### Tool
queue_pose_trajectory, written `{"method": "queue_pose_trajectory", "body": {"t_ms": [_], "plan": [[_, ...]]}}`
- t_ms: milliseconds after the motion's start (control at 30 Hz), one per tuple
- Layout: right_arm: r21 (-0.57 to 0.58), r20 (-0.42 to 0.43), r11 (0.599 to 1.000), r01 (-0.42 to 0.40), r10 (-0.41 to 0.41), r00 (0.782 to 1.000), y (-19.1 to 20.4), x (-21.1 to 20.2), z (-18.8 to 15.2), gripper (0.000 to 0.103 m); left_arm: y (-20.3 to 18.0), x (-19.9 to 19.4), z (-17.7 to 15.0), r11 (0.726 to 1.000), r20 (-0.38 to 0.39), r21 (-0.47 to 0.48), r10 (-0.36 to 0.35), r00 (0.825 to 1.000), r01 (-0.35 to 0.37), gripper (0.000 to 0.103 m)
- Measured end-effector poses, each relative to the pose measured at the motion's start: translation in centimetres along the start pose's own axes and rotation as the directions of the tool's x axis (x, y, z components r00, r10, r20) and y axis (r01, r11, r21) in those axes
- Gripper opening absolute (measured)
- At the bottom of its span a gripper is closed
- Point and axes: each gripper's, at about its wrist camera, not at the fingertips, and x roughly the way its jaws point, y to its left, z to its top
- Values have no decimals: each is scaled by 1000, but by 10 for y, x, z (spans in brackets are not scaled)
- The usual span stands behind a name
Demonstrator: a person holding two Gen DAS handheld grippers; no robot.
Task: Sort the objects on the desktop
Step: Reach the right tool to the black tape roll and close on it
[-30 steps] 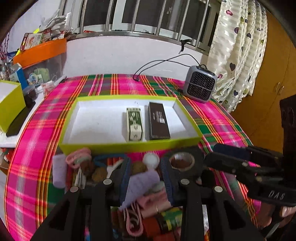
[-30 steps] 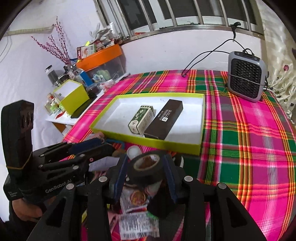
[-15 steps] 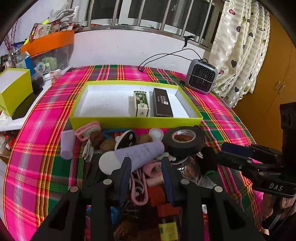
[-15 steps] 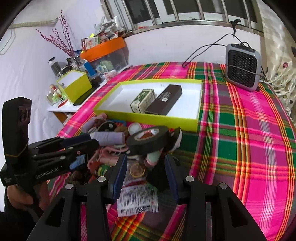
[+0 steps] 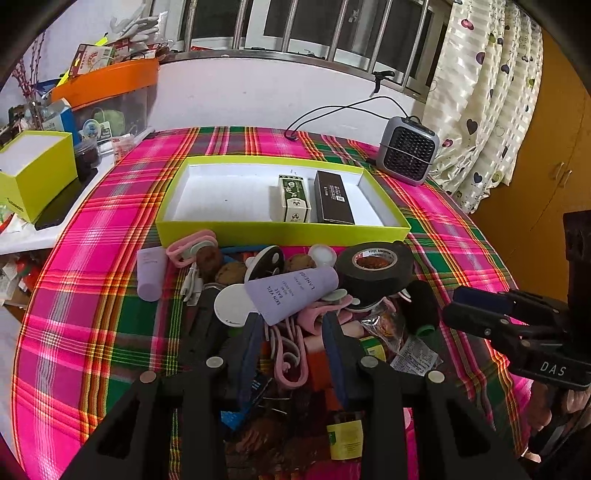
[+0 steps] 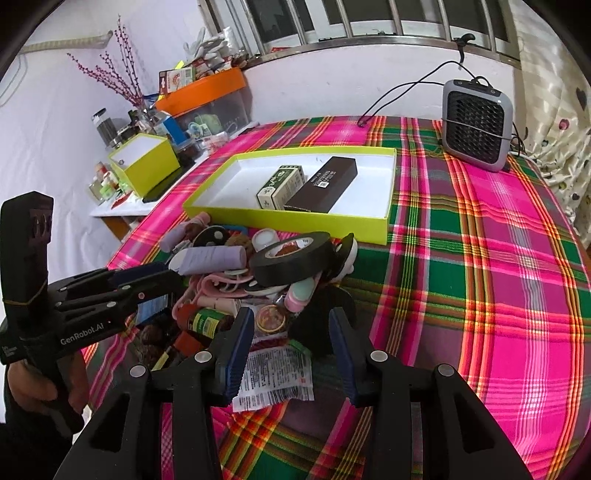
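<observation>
Sorting has barely begun: only a green carton (image 5: 293, 198) and a dark brown box (image 5: 333, 202) lie in the lime-green cardboard tray (image 5: 280, 232) at frame centre, while the jumbled pile with its black tape roll (image 5: 373, 267) and lilac tube (image 5: 291, 293) waits below; left gripper (image 5: 291, 325) and right gripper (image 6: 291, 325) both gape empty.

Barred window (image 5: 306, 26), heart-print curtain (image 5: 491, 92)

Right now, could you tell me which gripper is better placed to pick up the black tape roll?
Probably the right gripper: its open fingers point at the black tape roll lying atop the pile. The left gripper is lined up with the purple tube instead, with the roll off to its right.
</observation>
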Motion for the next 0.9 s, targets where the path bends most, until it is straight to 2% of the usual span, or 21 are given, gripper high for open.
{"method": "queue_pose_trajectory", "body": {"t_ms": [633,900], "plan": [[-4,-5,999,37,-37,999,-2,15,17,44,16,23,16,999,-24,-31,-8,1000,7,34],[109,-50,992,-60,65,997,-14,30,23,44,23,27,24,999,-10,-38,-11,1000,11,34]]}}
